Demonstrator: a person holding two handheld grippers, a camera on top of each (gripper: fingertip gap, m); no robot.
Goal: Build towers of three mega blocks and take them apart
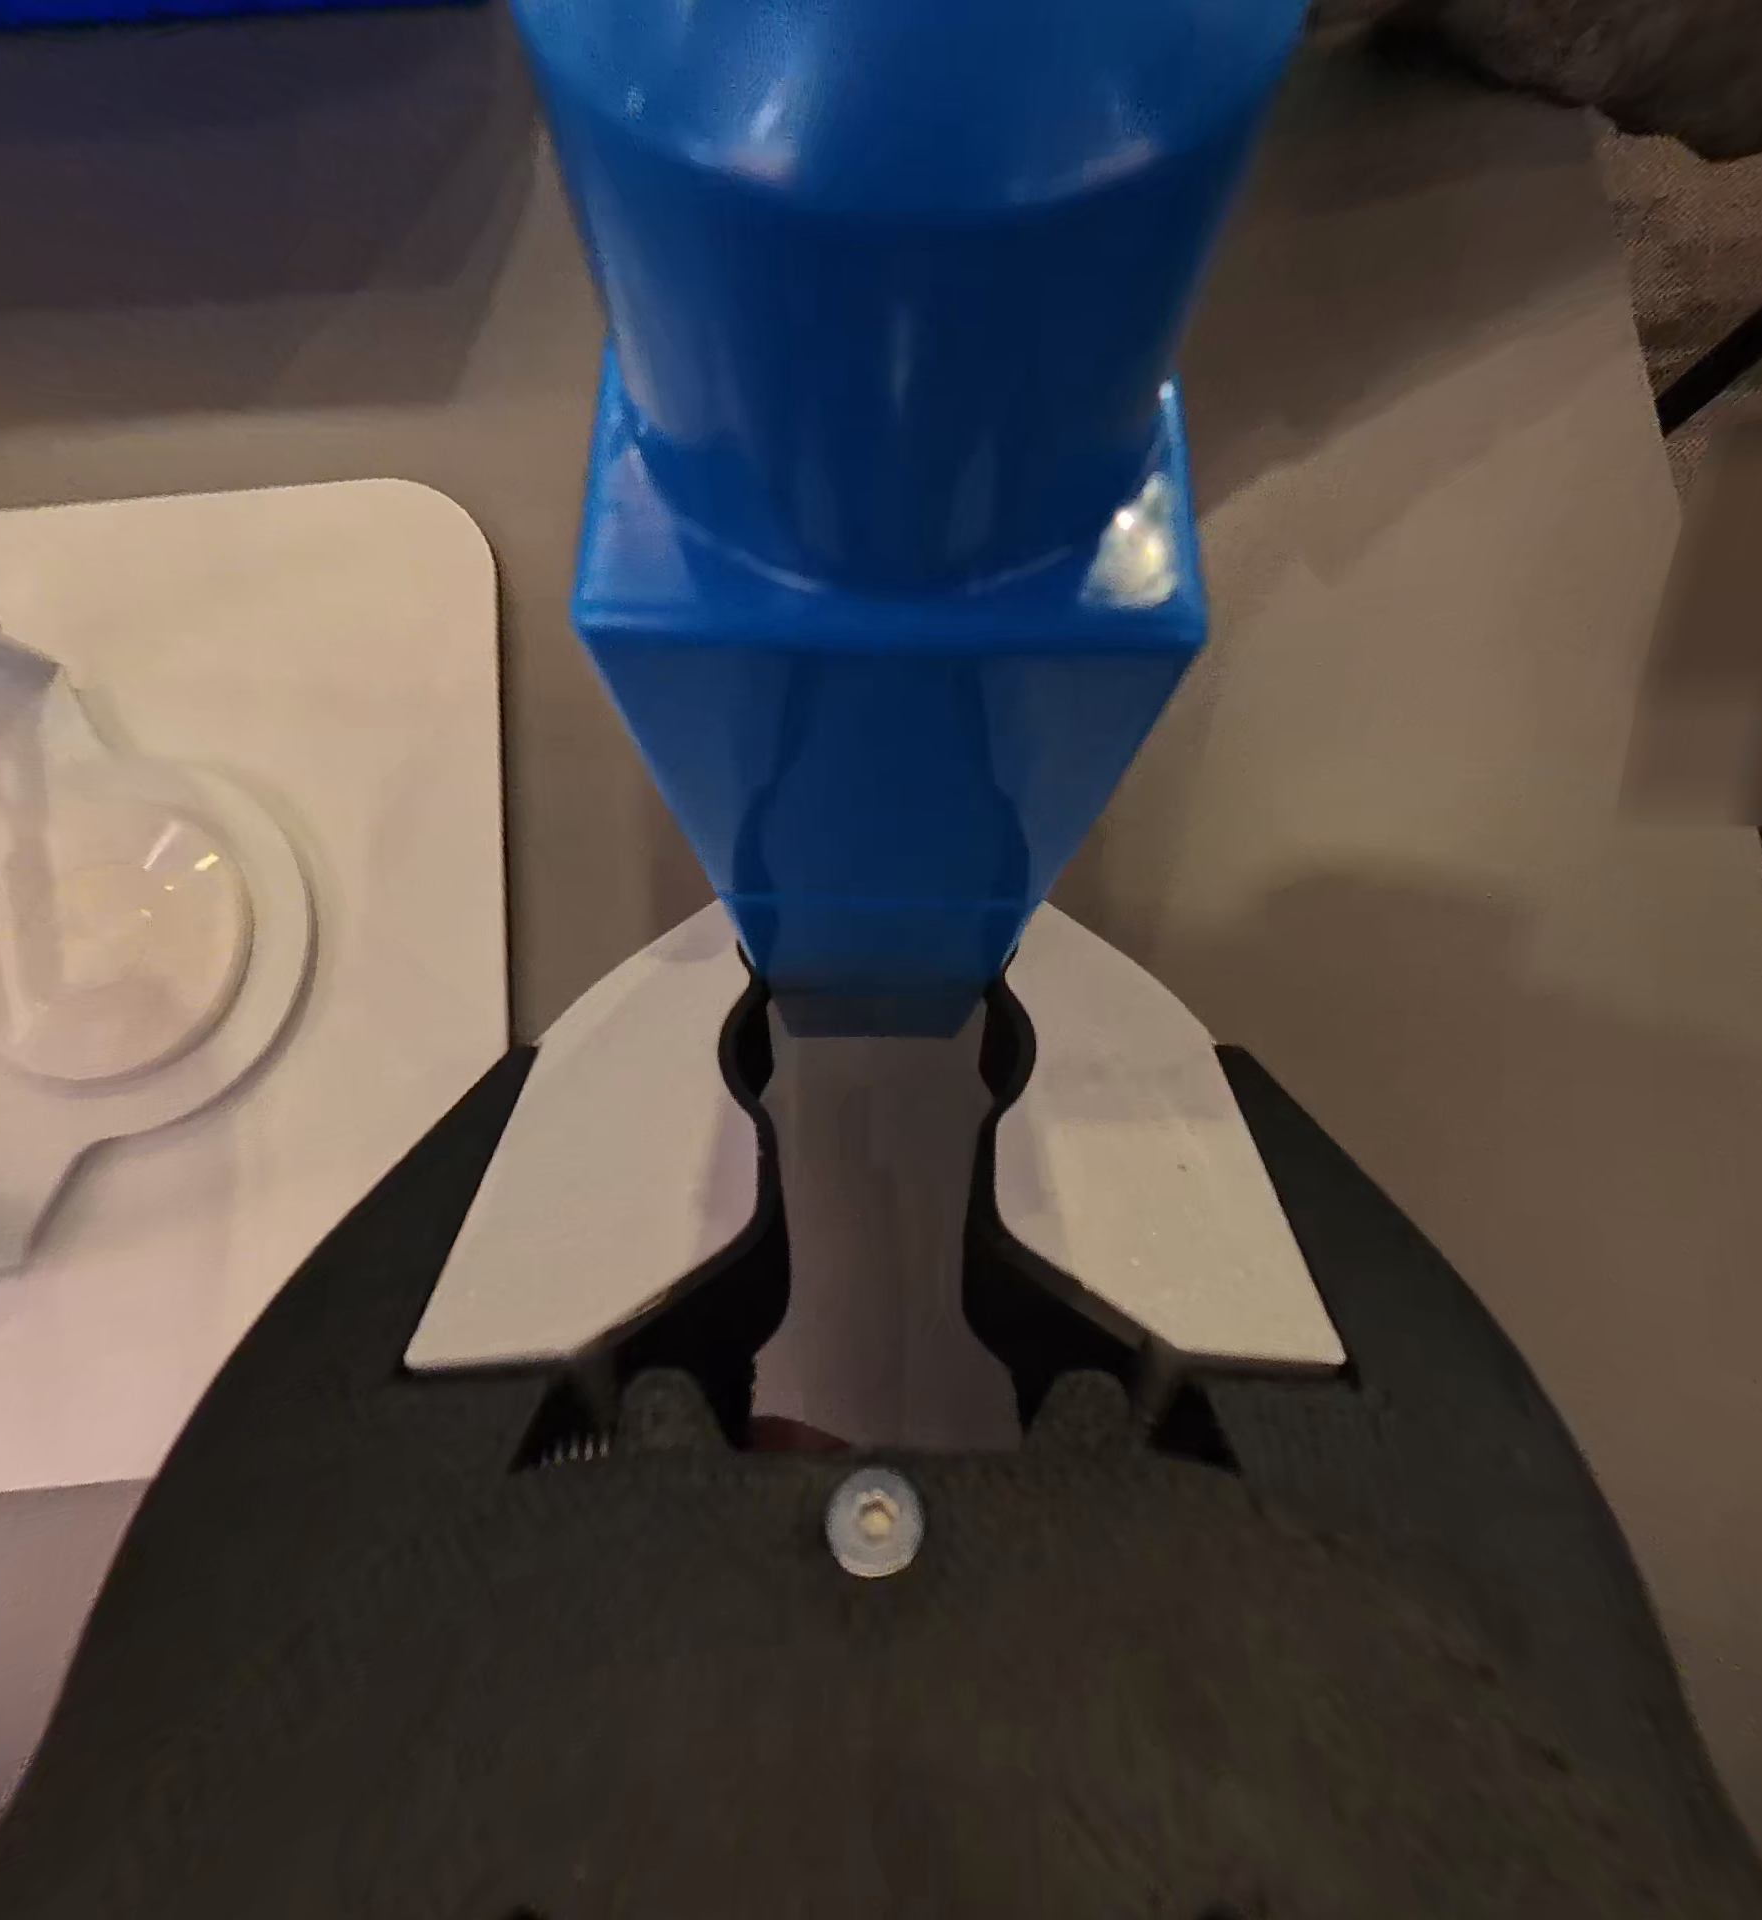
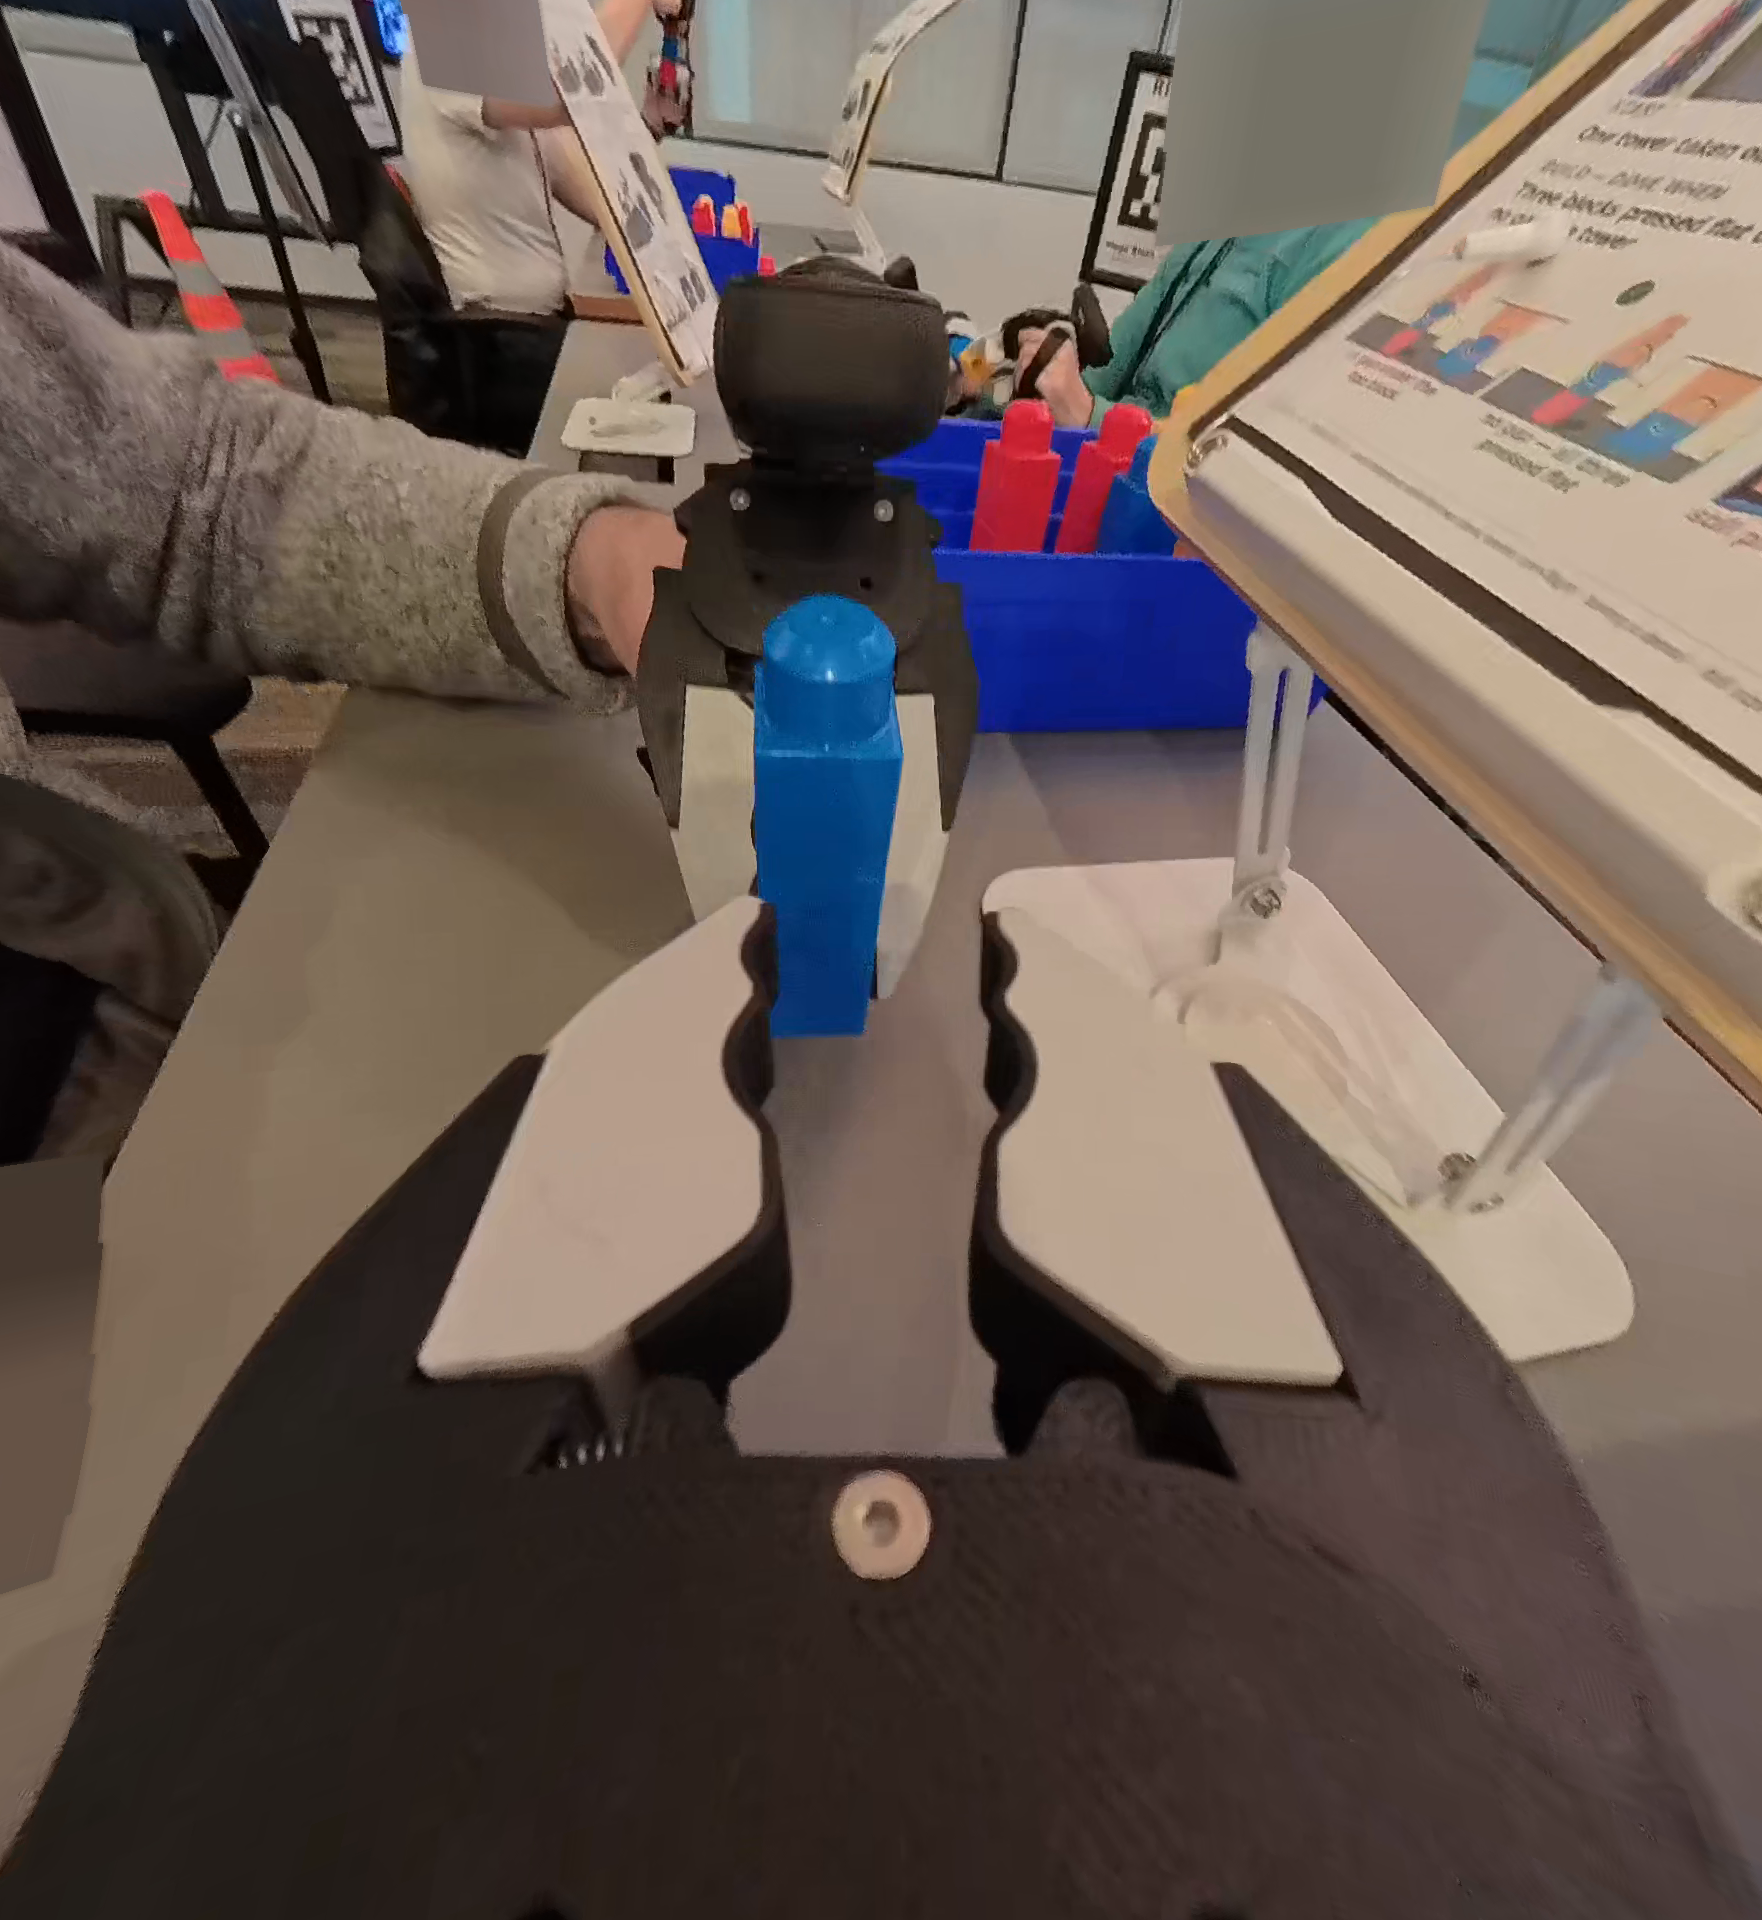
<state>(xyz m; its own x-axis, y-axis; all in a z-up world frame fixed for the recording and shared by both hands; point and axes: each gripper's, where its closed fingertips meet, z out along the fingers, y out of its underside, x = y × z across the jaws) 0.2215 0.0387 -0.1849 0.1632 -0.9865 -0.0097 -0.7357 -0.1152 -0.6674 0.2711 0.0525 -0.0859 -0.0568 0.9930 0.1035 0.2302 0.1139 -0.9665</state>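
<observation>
The blue tower stands upright on the counter, clamped low by the left gripper. The right gripper, half-open and empty, should be centred before closing.

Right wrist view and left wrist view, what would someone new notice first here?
A tall blue block tower stands upright on the grey table, gripped from the far side by the left gripper; the right gripper is open just in front. Behind, red block towers rise from a blue bin.
</observation>
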